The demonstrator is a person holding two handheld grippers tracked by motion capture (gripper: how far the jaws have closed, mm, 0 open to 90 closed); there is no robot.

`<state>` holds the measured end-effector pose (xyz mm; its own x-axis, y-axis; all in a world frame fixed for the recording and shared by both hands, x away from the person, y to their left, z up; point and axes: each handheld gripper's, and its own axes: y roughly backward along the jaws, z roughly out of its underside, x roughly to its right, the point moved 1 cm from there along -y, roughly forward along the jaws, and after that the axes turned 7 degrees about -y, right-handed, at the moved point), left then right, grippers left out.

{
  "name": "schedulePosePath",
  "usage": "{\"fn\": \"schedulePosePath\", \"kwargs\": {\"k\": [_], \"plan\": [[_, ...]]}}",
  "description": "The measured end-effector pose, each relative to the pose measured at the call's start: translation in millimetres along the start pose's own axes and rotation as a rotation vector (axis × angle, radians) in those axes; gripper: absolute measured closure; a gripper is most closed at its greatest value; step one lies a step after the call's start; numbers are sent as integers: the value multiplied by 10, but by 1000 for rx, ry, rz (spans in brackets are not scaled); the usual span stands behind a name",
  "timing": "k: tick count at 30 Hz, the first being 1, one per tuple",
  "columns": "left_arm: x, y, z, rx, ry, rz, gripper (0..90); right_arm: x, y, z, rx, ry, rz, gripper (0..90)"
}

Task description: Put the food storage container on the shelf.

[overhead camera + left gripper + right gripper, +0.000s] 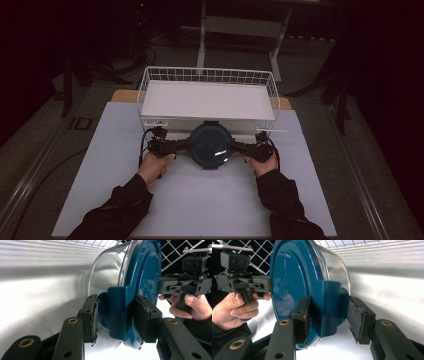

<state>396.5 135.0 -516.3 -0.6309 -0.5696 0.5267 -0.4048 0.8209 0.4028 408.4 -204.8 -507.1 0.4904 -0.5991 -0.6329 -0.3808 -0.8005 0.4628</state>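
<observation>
No legible txt, labels, brands or nos. on anything in these views.

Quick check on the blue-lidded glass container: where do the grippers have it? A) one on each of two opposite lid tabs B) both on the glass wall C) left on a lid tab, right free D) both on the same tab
A: the left gripper and right gripper each straddle a side tab of the blue lid, on opposite sides of the glass container by the wire basket.

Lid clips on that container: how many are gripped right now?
2: left gripper holds the left clip; right gripper straddles the right clip of the container. Others may be hidden.
</observation>
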Motion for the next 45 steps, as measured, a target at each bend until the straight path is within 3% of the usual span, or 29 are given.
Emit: {"fn": "schedulePosePath", "kwargs": {"k": [2,7,9,11,12,16,17,19,23,24,31,34,35,37,42,43,45], "plan": [[-12,-7,-4,8,15,8,558,1,-3,-6,-6,-32,-4,546],[-73,-16,20,40,25,35,552,25,-21,-12,9,-47,-10,533],[-103,-19,31,45,46,50,548,25,-33,2,12,-59,-13,521],[-155,-29,48,52,41,44,531,-3,-38,4,25,-37,19,506],[-142,-31,55,56,62,50,531,-13,-41,-6,22,-44,31,504],[-139,-33,54,66,28,25,509,0,-63,-33,32,-54,32,501],[-139,-35,51,66,38,23,503,-1,-70,-38,39,-48,35,500],[-159,-40,36,74,10,6,496,-8,-83,-56,47,-37,44,500],[-157,-54,-3,88,3,-32,488,-41,-101,-90,52,-41,70,507],[-159,-55,-15,86,-1,-43,487,-36,-117,-113,63,-12,83,508],[-145,-60,-28,93,-57,-94,434,-24,-129,-99,94,-5,90,475],[-120,-63,-33,88,-64,-86,431,-37,-131,-98,101,2,107,472],[-110,-51,-27,82,-97,-75,368,-66,-129,-93,105,21,123,472],[-74,-25,-27,90,-126,-77,313,-109,-115,-76,101,33,141,470],[-27,55,-38,79,-156,-78,223,-161,-57,-59,98,40,142,458],[-10,64,-36,76,-160,-75,195,-151,-48,-63,120,71,134,458],[33,78,-25,67,-176,-78,152,-178,-19,-47,109,60,127,458]]}}
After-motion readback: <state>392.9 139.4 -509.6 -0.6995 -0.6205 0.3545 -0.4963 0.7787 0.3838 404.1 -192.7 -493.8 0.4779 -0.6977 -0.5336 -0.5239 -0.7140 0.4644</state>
